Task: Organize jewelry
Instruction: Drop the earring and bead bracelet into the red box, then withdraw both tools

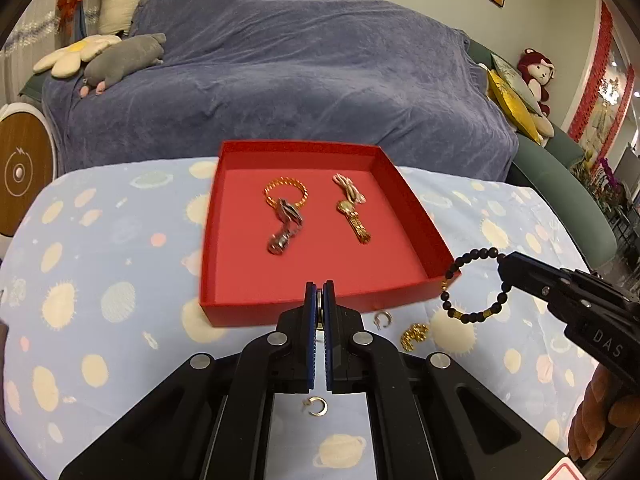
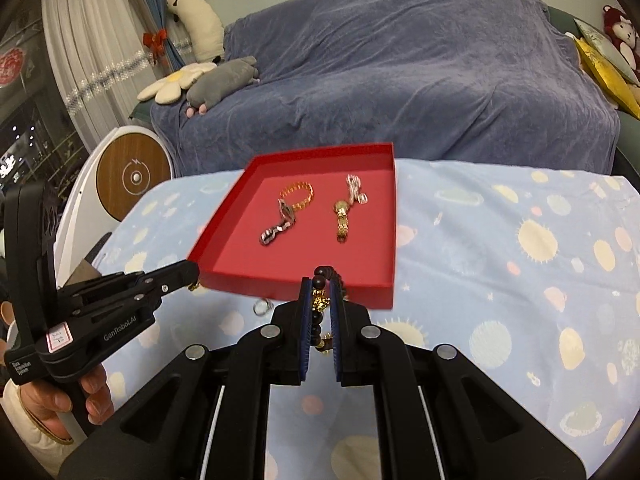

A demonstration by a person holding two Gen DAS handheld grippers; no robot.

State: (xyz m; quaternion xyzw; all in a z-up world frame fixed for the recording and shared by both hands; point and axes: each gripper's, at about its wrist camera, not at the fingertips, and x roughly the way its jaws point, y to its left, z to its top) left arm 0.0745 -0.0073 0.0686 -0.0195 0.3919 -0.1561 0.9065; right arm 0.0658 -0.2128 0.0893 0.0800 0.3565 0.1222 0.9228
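Planet-print tablecloth (image 1: 100,280), red tray (image 1: 416,216), clamped bead bracelet (image 1: 476,280)

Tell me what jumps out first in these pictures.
The red tray on the spotted cloth grabs the eye, with a gold bracelet and a gold watch lying in it. Just off its near right corner, the right gripper holds a black bead bracelet in the air.
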